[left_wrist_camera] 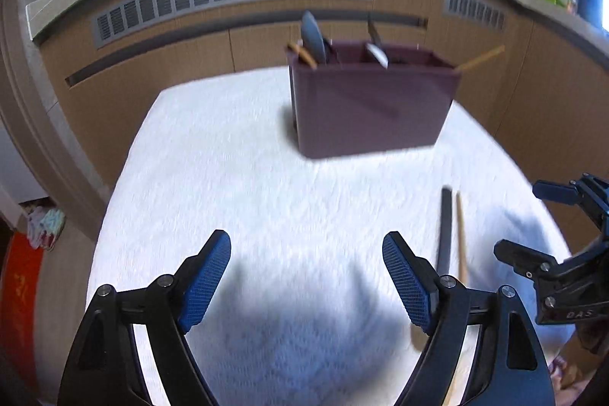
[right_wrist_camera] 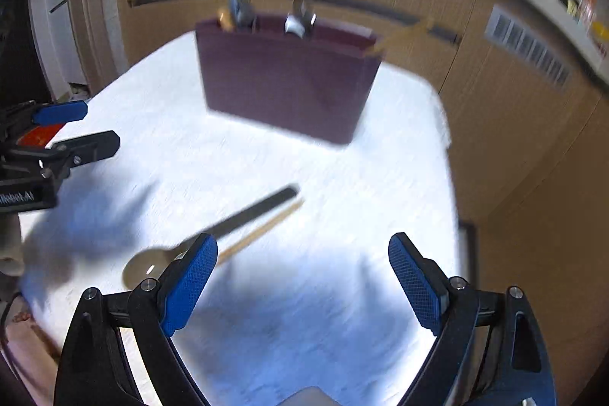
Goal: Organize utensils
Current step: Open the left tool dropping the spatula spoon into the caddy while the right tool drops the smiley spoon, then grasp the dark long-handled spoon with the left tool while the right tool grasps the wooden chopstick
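Both grippers hang wide open and empty over the white cloth (left_wrist_camera: 266,177): the left gripper (left_wrist_camera: 306,276) and the right gripper (right_wrist_camera: 302,278). Nearer the camera than the maroon holder (right_wrist_camera: 285,82) lie a dark-handled spoon (right_wrist_camera: 243,219) and a wooden chopstick (right_wrist_camera: 262,229) side by side, well apart from it. Other utensils stand inside the holder.

Your right gripper (right_wrist_camera: 302,255) hangs over the white cloth-covered table (right_wrist_camera: 342,177) with its blue-padded fingers (right_wrist_camera: 188,280) spread wide and nothing between them. Just beyond the left finger lie a dark-handled spoon with a brownish bowl (right_wrist_camera: 228,227) and a wooden chopstick (right_wrist_camera: 262,229), side by side. Farther back stands a maroon rectangular utensil holder (right_wrist_camera: 285,82) with blurred utensils upright in it. Your left gripper (right_wrist_camera: 101,126) shows at the left edge, also parted.
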`<state>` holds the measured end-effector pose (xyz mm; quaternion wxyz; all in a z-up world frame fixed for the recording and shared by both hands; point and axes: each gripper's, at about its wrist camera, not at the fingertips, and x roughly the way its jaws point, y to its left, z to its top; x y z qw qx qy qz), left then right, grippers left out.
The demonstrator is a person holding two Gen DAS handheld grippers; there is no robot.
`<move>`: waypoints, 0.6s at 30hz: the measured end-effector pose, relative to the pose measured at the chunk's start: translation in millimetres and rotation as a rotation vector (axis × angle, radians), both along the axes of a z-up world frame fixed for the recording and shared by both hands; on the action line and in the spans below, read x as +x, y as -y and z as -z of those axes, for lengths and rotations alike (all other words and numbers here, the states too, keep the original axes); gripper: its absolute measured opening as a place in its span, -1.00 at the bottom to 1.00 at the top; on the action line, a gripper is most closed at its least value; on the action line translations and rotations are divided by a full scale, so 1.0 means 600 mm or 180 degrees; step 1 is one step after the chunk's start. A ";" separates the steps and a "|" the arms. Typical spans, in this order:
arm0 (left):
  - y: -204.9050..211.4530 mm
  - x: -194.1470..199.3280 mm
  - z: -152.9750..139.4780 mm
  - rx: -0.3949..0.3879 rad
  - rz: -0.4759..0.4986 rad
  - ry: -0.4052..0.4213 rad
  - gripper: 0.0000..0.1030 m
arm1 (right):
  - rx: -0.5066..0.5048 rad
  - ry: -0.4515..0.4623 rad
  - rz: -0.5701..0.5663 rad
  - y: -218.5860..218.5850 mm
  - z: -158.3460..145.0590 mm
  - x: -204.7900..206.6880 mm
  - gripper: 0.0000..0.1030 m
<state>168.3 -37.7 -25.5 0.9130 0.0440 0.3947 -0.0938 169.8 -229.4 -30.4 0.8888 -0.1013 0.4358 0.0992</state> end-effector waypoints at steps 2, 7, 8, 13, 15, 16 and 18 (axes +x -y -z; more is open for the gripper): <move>-0.002 0.000 0.010 0.0022 -0.0034 -0.0084 0.60 | 0.0172 -0.0196 -0.0020 -0.004 0.011 -0.006 0.75; -0.014 0.001 0.008 0.0057 -0.0169 -0.0128 0.60 | 0.0347 -0.0639 -0.0439 -0.053 0.031 -0.024 0.76; -0.017 0.000 0.007 0.0064 -0.0194 -0.0124 0.60 | 0.0279 -0.0640 -0.0509 -0.068 0.034 -0.029 0.76; -0.028 -0.006 -0.001 0.0059 -0.0269 -0.0093 0.60 | -0.0065 -0.0572 -0.0630 -0.119 0.043 -0.035 0.75; -0.030 -0.005 -0.003 0.0052 -0.0283 -0.0097 0.61 | -0.0166 -0.0637 -0.0593 -0.121 0.053 -0.033 0.75; -0.030 -0.005 -0.004 0.0046 -0.0286 -0.0098 0.61 | -0.0200 -0.0650 -0.0572 -0.116 0.058 -0.033 0.74; -0.028 -0.005 -0.006 0.0037 -0.0277 -0.0093 0.61 | -0.0217 -0.0653 -0.0535 -0.103 0.060 -0.037 0.74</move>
